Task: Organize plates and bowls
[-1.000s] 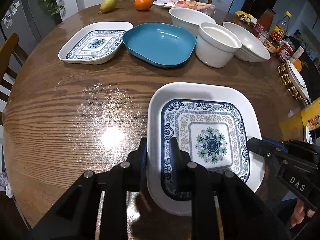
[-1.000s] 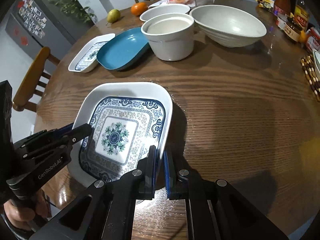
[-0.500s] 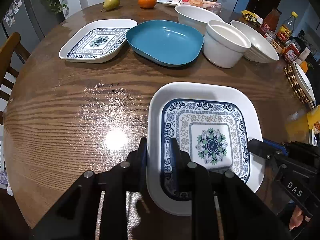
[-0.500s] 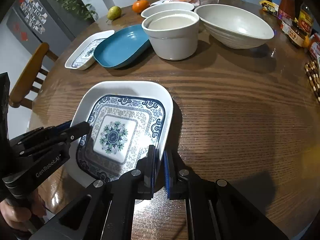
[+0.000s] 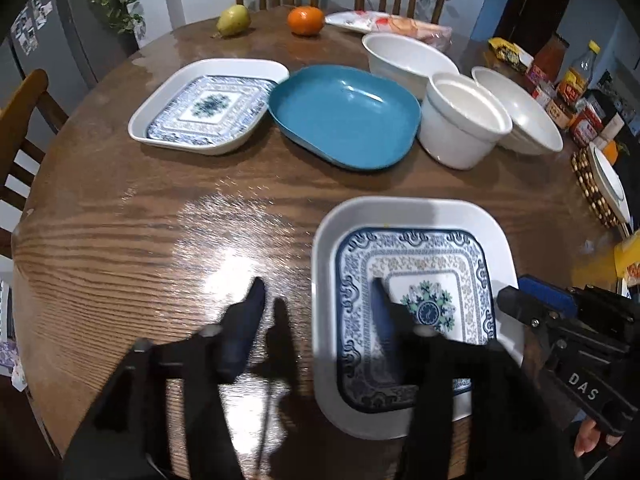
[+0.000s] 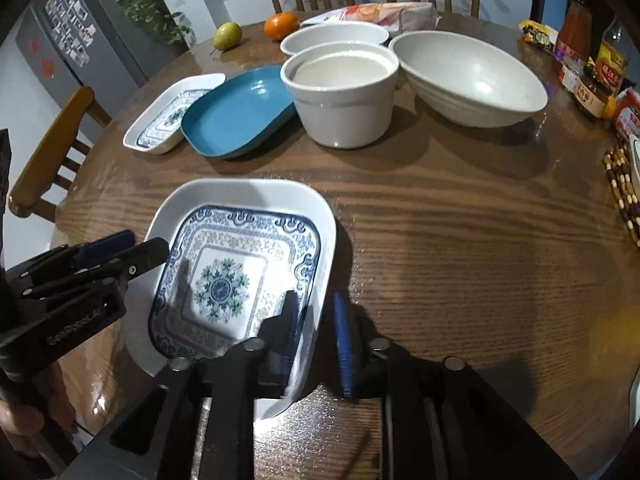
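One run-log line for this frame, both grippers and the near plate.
left gripper: open, straddling rim | right gripper: open, straddling opposite rim | patterned plate: flat on table, ungripped | phase: released

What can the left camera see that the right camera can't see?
Only the left wrist view shows the left tongs spread wide across the patterned plate's rim, plus a white dish on a beaded mat. Only the right wrist view shows the right tongs open astride that plate's other edge. Both show the blue dish, the second patterned plate, three white bowls, the pear and the orange.
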`<action>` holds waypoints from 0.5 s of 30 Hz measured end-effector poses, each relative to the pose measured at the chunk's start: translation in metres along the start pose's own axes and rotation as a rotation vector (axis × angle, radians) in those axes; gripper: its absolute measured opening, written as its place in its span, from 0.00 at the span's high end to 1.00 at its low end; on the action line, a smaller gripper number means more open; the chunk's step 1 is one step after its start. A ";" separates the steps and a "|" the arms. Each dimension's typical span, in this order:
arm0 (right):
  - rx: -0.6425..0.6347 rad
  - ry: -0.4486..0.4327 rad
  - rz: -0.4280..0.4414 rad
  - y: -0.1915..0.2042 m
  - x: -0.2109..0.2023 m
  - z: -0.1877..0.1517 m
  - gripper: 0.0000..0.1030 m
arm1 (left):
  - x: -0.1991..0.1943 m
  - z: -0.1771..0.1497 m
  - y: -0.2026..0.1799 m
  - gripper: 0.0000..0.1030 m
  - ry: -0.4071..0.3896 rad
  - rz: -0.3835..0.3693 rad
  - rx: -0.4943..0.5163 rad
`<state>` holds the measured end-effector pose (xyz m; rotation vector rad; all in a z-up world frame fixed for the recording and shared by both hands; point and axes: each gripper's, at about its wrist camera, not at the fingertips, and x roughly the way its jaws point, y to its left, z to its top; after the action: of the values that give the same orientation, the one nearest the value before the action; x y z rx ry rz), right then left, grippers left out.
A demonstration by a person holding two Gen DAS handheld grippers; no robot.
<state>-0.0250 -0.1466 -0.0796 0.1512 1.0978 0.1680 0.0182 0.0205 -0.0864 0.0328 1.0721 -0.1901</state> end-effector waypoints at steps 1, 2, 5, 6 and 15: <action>0.005 -0.007 0.004 -0.002 -0.003 0.001 0.65 | -0.003 0.000 0.003 0.40 -0.005 0.000 -0.012; 0.013 -0.015 0.009 -0.004 -0.006 0.001 0.59 | -0.005 0.000 0.005 0.39 -0.006 0.002 -0.022; 0.038 -0.033 0.044 -0.010 -0.016 0.003 0.55 | -0.011 0.001 0.010 0.35 -0.006 0.009 -0.043; 0.037 -0.036 0.052 -0.010 -0.018 0.004 0.54 | -0.015 0.001 0.013 0.30 -0.011 0.016 -0.049; -0.026 -0.067 0.170 0.009 -0.035 0.012 0.41 | -0.033 0.000 0.041 0.18 -0.038 0.054 -0.139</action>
<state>-0.0304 -0.1455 -0.0416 0.2252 1.0155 0.3277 0.0098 0.0651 -0.0596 -0.0670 1.0429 -0.0669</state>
